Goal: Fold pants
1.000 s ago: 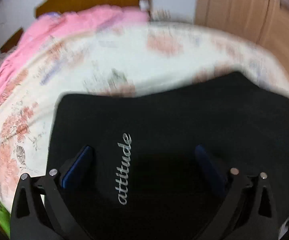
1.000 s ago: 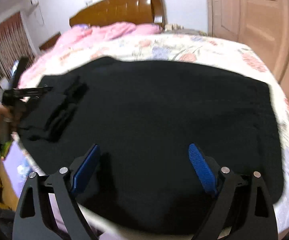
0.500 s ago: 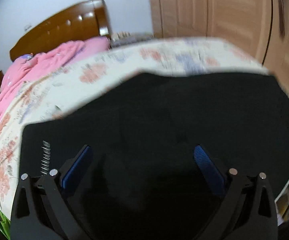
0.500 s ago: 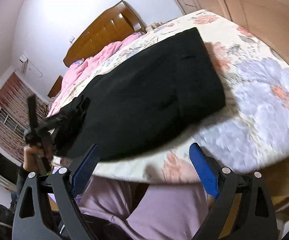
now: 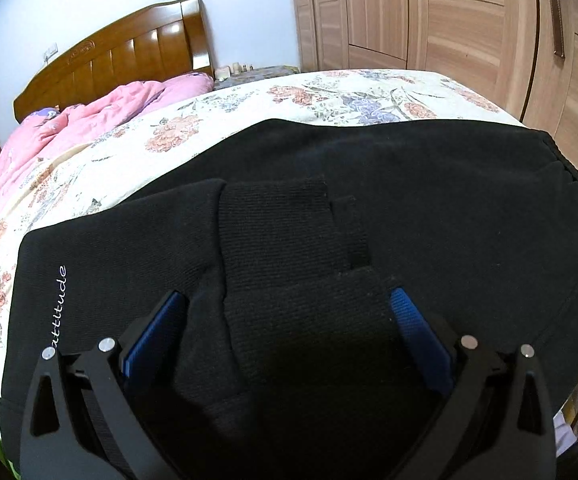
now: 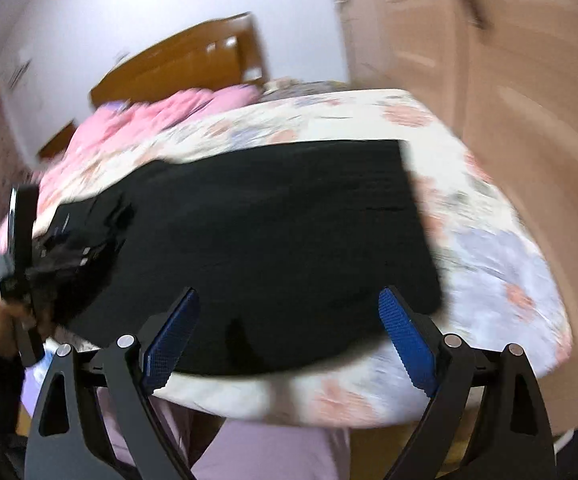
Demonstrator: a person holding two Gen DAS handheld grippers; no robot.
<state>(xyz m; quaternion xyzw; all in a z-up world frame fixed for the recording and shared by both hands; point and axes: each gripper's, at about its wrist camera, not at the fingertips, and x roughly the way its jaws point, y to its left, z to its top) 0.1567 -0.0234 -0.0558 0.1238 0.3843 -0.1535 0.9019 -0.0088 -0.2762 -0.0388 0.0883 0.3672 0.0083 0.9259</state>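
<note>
Black pants (image 5: 429,208) with white "attitude" lettering (image 5: 60,304) lie folded on the floral bed sheet (image 5: 161,136). The ribbed leg cuffs (image 5: 281,232) lie on top, running between my left gripper's (image 5: 287,312) blue pads; the jaws stand wide apart around the cuff fabric. In the blurred right wrist view the pants (image 6: 273,232) lie near the bed's front edge. My right gripper (image 6: 287,312) is open and empty, above that edge. The left gripper (image 6: 21,248) shows at far left, at the pants' end.
A pink quilt (image 5: 69,128) is bunched by the wooden headboard (image 5: 129,56). Wooden wardrobe doors (image 5: 469,28) stand beyond the bed on the right. The person's lilac-clad legs (image 6: 273,452) are below the bed edge.
The left gripper moved along the pants to the ribbed cuffs, which now lie between its pads. The right gripper pulled back off the pants toward the bed's front edge and is swinging.
</note>
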